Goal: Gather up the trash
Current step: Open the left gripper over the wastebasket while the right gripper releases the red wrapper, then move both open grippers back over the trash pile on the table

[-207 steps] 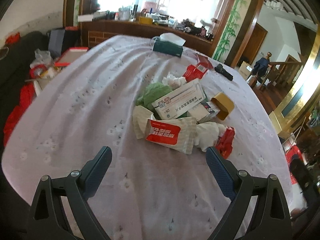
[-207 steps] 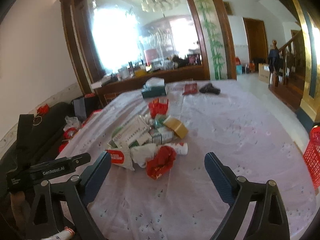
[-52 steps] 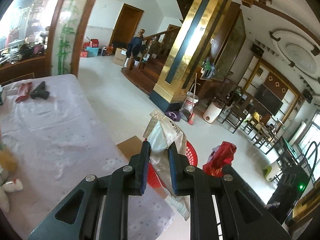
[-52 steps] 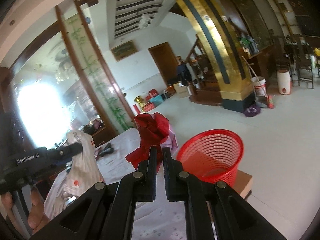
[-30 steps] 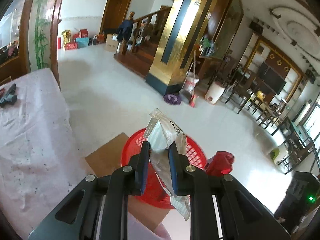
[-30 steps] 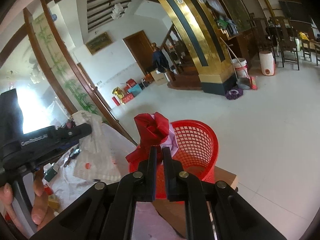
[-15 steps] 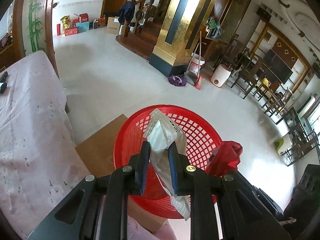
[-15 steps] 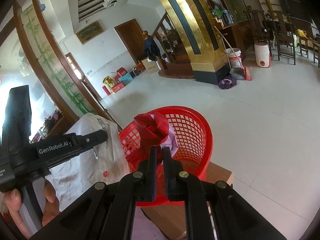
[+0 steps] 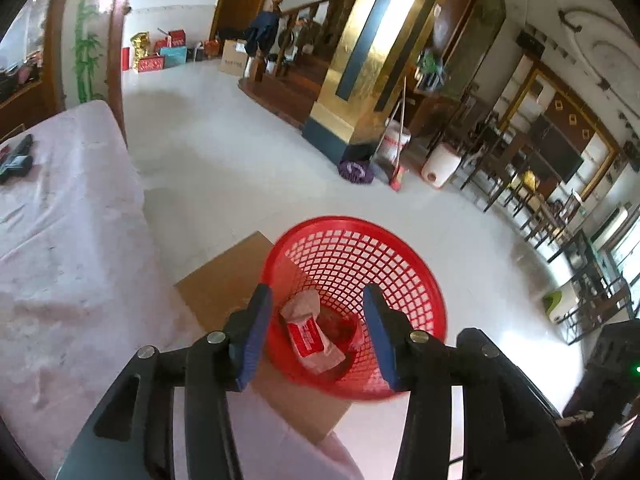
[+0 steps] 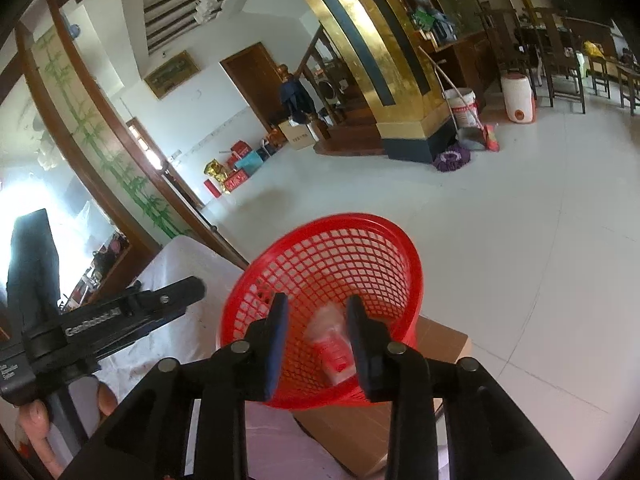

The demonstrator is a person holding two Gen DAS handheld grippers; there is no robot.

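Trash wrapper (image 9: pixel 310 334), white with a red label, lies at the bottom of the red basket (image 9: pixel 400 268); a crumpled red piece sits just beside it in there, hard to make out. In the right wrist view the same wrapper (image 10: pixel 334 346) shows blurred inside the basket (image 10: pixel 384 256), seen between the right gripper's fingers but not touched by them.

Left gripper (image 9: pixel 318 330) hangs above the basket mouth, jaws apart and just opened, nothing between the pads; the wrapper is below them inside the basket. Right gripper (image 10: pixel 318 336) also over the basket, from the near rim side, jaws apart and just opened, nothing pinched.

Basket stands on a brown cardboard box (image 9: pixel 224 284), which sticks out past the basket on the table side and the near side. Table with pale cloth (image 9: pixel 60 248) is just beside the box, left of the basket in the left wrist view. A dark object (image 9: pixel 16 156) lies on the far end of the table, well apart from the basket.

In the right wrist view the left gripper (image 10: pixel 120 316) shows left of the basket, with the person's hand (image 10: pixel 40 420) holding its handle.

Beyond the basket: white tile floor (image 9: pixel 240 176), gold pillar (image 9: pixel 372 60), purple mop head (image 9: pixel 356 170) and a white bucket (image 9: pixel 440 164) near the pillar base.
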